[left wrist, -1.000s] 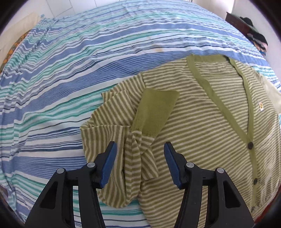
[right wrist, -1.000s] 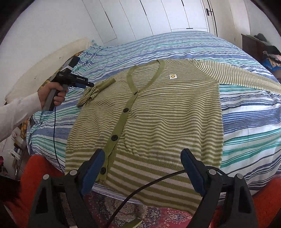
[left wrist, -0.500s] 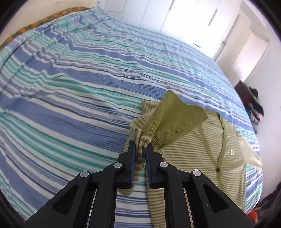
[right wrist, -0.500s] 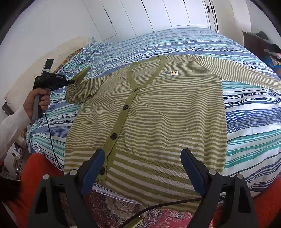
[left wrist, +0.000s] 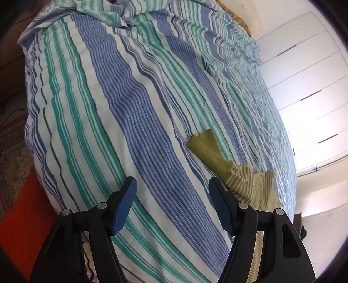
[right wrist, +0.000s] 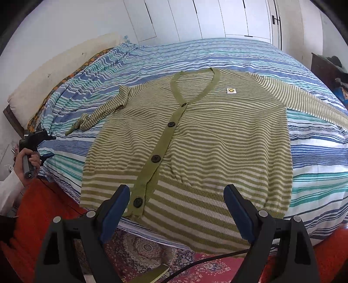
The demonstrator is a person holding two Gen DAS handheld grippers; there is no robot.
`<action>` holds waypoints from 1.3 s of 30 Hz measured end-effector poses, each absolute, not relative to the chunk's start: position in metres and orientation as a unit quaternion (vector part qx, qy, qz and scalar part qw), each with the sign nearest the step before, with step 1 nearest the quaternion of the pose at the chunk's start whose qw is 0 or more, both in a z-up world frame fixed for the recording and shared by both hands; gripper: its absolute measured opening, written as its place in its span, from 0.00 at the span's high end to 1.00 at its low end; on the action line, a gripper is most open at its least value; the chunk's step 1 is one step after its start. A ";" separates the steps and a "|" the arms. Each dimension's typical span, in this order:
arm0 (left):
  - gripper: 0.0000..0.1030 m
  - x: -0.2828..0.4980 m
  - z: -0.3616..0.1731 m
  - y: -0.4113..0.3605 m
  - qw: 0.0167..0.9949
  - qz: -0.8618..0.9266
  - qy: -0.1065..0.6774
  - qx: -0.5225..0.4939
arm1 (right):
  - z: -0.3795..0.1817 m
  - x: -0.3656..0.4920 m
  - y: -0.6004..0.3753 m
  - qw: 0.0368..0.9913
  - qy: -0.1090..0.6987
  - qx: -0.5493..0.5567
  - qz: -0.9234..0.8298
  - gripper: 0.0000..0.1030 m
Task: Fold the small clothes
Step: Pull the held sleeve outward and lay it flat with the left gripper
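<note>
A green-and-cream striped cardigan (right wrist: 195, 139) lies face up on the striped bed (right wrist: 315, 156), buttoned, hem toward me. Its left sleeve (right wrist: 102, 113) lies stretched out to the left on the bed; its plain green cuff shows in the left wrist view (left wrist: 206, 150). My left gripper (left wrist: 171, 206) is open and empty, apart from the cuff, near the bed's edge; it also shows held in a hand in the right wrist view (right wrist: 37, 141). My right gripper (right wrist: 176, 213) is open and empty over the hem. The right sleeve (right wrist: 308, 102) lies spread to the right.
A patterned rug (right wrist: 148, 250) and red floor covering (right wrist: 39, 217) lie below the bed's near edge. White wardrobe doors (right wrist: 217, 19) stand behind the bed. A pillow (right wrist: 54, 71) lies at the left. A dark cabinet (right wrist: 326, 69) with clothes stands at far right.
My left gripper pulled the sleeve out to the left by its cuff, then opened and let it go and drew back. My right gripper stayed open over the hem.
</note>
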State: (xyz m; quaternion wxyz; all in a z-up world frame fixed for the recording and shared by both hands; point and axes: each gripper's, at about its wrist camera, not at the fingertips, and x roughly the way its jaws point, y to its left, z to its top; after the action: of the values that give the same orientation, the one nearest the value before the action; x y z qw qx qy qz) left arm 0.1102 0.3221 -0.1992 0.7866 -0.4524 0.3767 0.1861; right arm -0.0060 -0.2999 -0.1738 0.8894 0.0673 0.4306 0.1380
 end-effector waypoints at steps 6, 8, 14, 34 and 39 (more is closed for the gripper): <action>0.41 0.161 -0.179 0.342 0.838 0.146 0.394 -0.347 | -0.178 -0.005 -0.283 0.883 0.444 0.042 0.148 0.15; 0.40 0.177 -0.162 0.329 0.877 0.115 0.403 -0.234 | -0.179 -0.005 -0.280 0.880 0.449 0.035 0.150 0.15; 0.32 0.205 -0.172 0.285 0.873 0.000 0.487 0.007 | -0.188 0.001 -0.278 0.872 0.467 0.034 0.143 0.15; 0.99 0.165 -0.076 0.306 0.853 -0.152 0.457 -0.200 | -0.196 0.005 -0.268 0.863 0.481 0.028 0.153 0.15; 0.90 0.184 -0.162 0.350 0.805 -0.022 0.539 -0.249 | -0.191 0.002 -0.268 0.867 0.472 0.030 0.156 0.15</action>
State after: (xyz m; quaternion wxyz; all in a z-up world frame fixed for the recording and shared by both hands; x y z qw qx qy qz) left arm 0.1839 0.3502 -0.1619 0.8045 -0.2489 0.5388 -0.0221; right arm 0.0021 -0.2684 -0.1912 0.8674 0.0300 0.4716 0.1557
